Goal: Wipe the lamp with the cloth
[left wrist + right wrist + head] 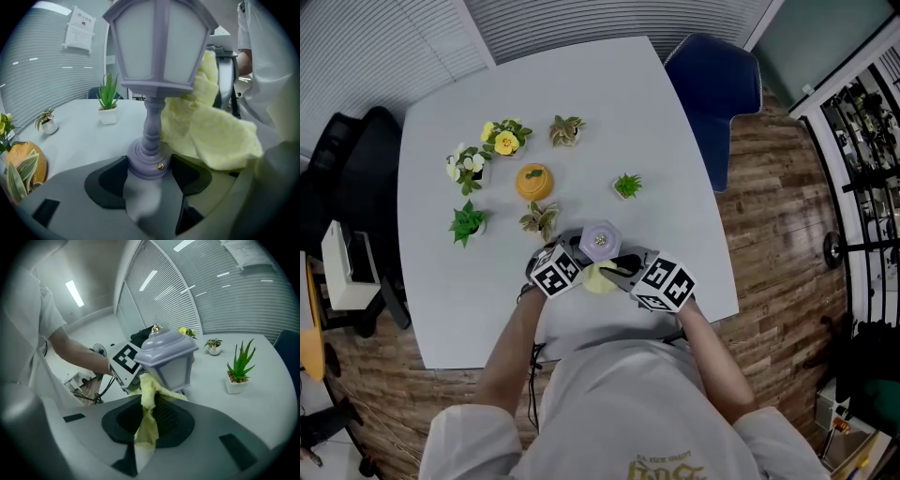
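Two handheld grippers meet near the front edge of a white table (pixel 581 112), worked by a person in a white top seen from above. Left gripper (pixel 150 174) has its jaws closed against either side of the round foot of a small lilac lantern-style lamp (pixel 159 51), holding it upright. Right gripper (pixel 146 420) has its jaws pinched together on a pale yellow cloth (pixel 149 394). The free end of the cloth bunches against the lamp, touching the underside of the lantern head and the stem on the side facing the person. Beyond the lamp on the table stand several little potted plants (pixel 627 186) and an orange pot (pixel 533 181). Wiping appears to be under way, with the cloth at the lower part of the lantern head. To do it well, the left grip probably needs to be firm on the foot so that the top-heavy lamp does not tip or twist. The cloth can then be drawn with light pressure around the panes, roof and stem. A hard sideways push high up could lever the lamp over, and the thin pinch of cloth could slip free if it snags on a corner.
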{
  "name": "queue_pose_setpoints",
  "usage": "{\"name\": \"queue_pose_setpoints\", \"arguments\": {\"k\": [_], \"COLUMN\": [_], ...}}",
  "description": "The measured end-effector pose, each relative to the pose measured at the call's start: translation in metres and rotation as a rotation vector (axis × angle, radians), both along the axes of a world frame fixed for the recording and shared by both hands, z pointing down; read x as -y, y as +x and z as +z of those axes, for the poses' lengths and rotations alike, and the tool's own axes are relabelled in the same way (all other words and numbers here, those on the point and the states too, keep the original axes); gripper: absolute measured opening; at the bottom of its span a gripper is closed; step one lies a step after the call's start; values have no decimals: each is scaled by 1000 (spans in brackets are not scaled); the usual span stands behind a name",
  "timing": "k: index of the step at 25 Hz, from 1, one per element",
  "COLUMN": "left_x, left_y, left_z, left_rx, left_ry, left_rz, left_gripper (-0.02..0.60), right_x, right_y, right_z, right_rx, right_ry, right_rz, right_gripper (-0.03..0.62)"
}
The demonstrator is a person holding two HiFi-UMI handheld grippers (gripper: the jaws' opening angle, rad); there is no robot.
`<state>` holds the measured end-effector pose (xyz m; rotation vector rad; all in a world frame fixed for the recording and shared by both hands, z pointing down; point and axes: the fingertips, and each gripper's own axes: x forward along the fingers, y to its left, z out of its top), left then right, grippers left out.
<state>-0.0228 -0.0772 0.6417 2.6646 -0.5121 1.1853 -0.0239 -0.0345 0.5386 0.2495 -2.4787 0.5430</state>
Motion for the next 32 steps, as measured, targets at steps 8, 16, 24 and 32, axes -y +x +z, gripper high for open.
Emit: {"name": "queue_pose_setpoints", "arguments": {"k": [8,16,24,32], "left_x": [1,1,2,1], "left_y": [0,0,0,0], "left_z": [0,0,0,0], "left_rx": [-1,-2,-2,-1], "left_ry": [2,2,1,-1], "left_rz": [1,0,0,-1], "left_gripper": [304,304,304,304], "right_x": [6,13,20,21], "right_y": [-4,-10,-11,-10], "right_z": [9,17,23,28], "right_rx": [-29,-62,-46,-19], "right_ry": [4,6,-38,-101], "right_rz": [18,17,41,58], "right_gripper": [58,58,58,58]}}
